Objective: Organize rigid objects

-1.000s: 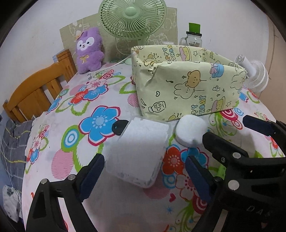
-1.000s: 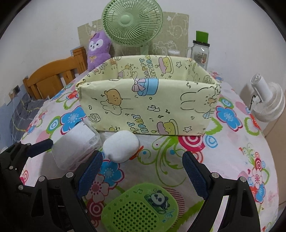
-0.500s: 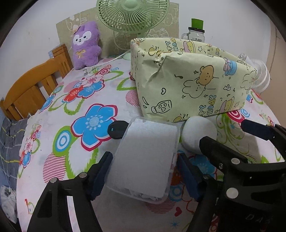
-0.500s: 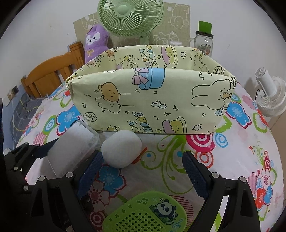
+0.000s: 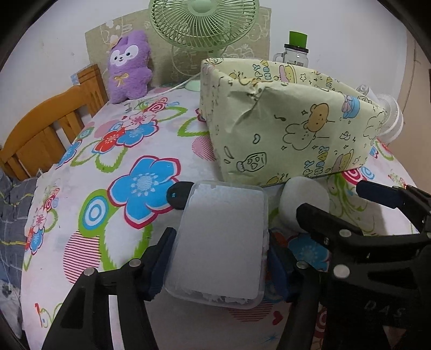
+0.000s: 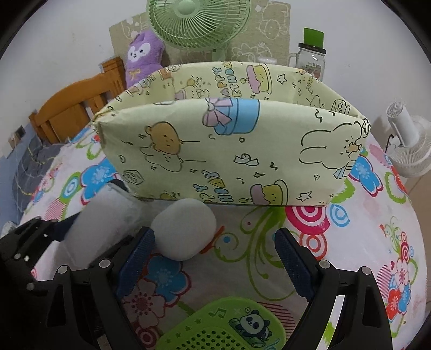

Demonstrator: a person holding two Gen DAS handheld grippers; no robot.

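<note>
A clear plastic box with a white lid (image 5: 221,242) lies on the flowered tablecloth, and my left gripper (image 5: 218,250) straddles it. Its jaws are closing and both blue pads touch the box's long sides. A white oval case (image 6: 186,228) rests just in front of the cartoon-printed yellow bin (image 6: 229,150), by the left fingertip of my right gripper (image 6: 214,242). That gripper is open with only tablecloth between its fingers. A green panda speaker (image 6: 223,325) lies below it. In the left wrist view the oval case (image 5: 304,199) sits right of the box.
A small black object (image 5: 179,195) sits at the box's far left corner. A green fan (image 5: 204,21), purple plush (image 5: 129,67) and glass jar (image 5: 296,51) stand behind the bin (image 5: 282,121). A white fan (image 6: 412,145) is at right, a wooden chair (image 5: 40,129) at left.
The left gripper's fingers have come in from wide apart onto the sides of the plastic box. The right gripper has edged slightly closer to the bin, still open.
</note>
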